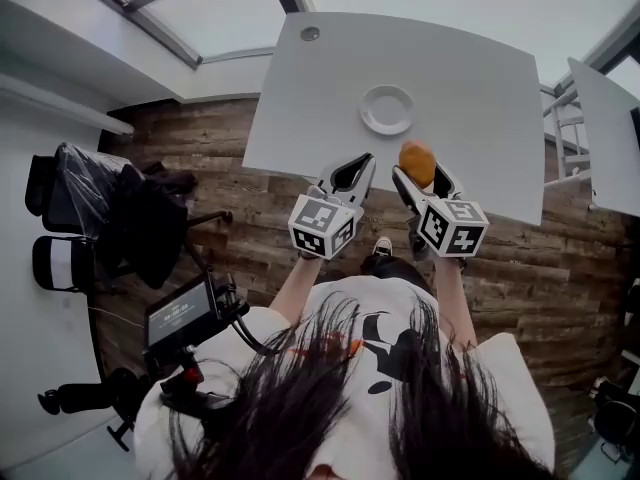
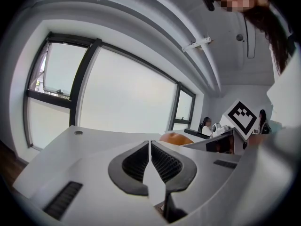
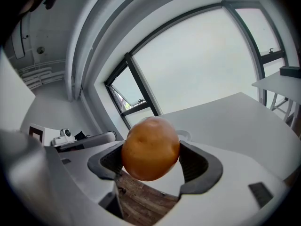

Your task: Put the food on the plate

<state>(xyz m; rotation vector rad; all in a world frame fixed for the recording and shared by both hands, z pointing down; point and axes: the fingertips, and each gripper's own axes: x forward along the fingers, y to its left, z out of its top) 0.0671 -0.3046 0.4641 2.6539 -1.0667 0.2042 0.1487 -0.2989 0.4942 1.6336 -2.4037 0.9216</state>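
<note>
My right gripper is shut on a round orange-brown bun, held above the near edge of the white table. In the right gripper view the bun fills the gap between both pads. A small white plate lies on the table just beyond and left of the bun; only its rim peeks out behind the bun. My left gripper is shut with nothing in it, jaws touching, beside the right one. The bun shows past its right jaw.
A small round grommet sits at the table's far left corner. Wooden floor lies below the table edge. A black office chair and a camera rig stand to my left. A second white table is at the right.
</note>
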